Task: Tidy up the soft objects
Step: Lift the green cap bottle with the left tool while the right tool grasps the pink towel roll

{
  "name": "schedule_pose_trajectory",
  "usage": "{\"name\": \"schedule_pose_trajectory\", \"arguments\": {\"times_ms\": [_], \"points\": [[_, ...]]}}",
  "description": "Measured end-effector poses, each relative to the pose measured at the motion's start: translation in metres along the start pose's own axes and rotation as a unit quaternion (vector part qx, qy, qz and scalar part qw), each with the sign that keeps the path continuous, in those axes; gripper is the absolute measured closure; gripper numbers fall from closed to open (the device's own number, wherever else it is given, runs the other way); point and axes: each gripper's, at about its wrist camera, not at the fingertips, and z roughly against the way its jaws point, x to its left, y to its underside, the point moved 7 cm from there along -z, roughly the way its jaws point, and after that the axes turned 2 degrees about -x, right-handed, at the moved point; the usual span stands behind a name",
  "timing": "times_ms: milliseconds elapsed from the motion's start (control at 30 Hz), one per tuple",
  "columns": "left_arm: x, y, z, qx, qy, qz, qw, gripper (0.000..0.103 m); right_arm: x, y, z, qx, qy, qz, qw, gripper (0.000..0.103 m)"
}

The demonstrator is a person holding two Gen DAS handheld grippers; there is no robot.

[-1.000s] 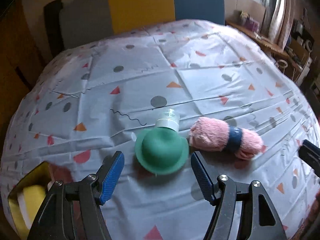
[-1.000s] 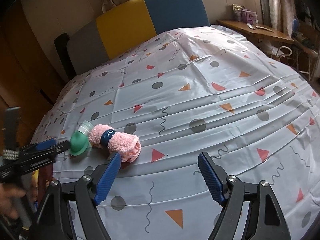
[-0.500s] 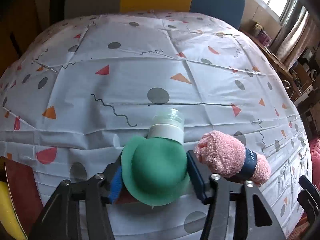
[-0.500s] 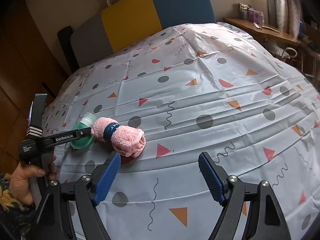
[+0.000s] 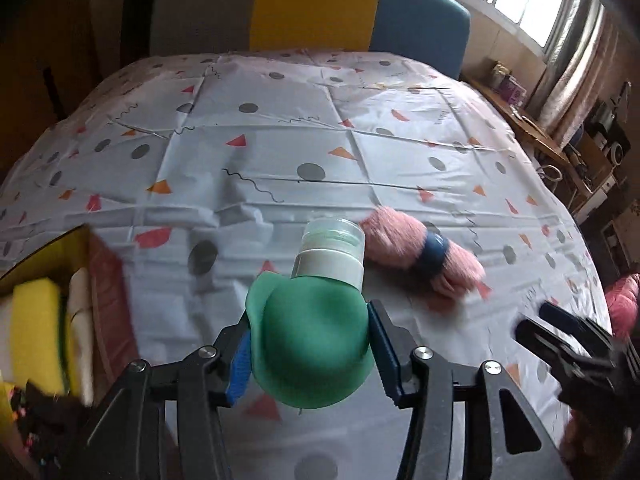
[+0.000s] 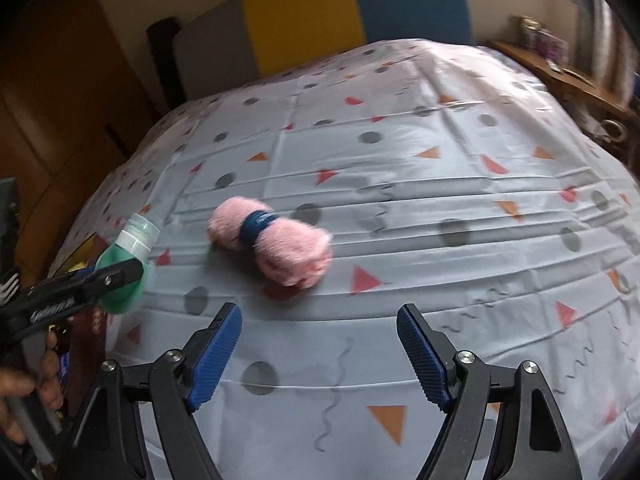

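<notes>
Between the left gripper [image 5: 310, 354] pads, now off the tablecloth [image 5: 360, 152], the green squeeze bottle [image 5: 310, 336]; right gripper [image 6: 320, 354] agape.

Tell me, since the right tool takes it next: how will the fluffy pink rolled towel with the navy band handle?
The fluffy pink rolled towel probably squashes under the pads. Its navy band likely keeps it rolled. Being cylindrical, it might roll if nudged.

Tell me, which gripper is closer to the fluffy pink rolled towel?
Probably the right gripper: it sits open just in front of the fluffy pink rolled towel. The left gripper is off beside it, squeezing the soft green bottle.
</notes>
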Motion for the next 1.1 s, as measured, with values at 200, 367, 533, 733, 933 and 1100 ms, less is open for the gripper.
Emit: {"name": "schedule_pose_trajectory", "arguments": {"times_ms": [200,367,533,733,933,1100], "points": [[-0.009,0.028,0.036,-0.019,0.014,-0.012,0.9997,0.051,0.033,-0.019,-0.028,0.013,0.004,0.089,0.996,0.022],[-0.009,0.048,0.059,-0.033,0.017,-0.019,0.9992,0.050,0.049,-0.041,-0.066,0.038,0.017,0.135,0.990,0.022],[-0.006,0.064,0.071,-0.033,0.023,-0.014,0.9991,0.050,0.062,-0.046,-0.106,0.072,0.031,0.176,0.981,0.024],[-0.002,0.072,0.082,-0.042,0.021,-0.012,0.9988,0.050,0.068,-0.042,-0.102,0.073,0.024,0.174,0.982,0.057],[0.001,0.075,0.093,-0.059,0.022,-0.004,0.9980,0.050,0.074,-0.007,-0.057,0.093,0.005,0.167,0.982,0.057],[0.002,0.077,0.109,-0.079,0.013,-0.008,0.9968,0.050,0.077,0.042,-0.032,0.111,-0.005,0.161,0.981,0.057]]}}
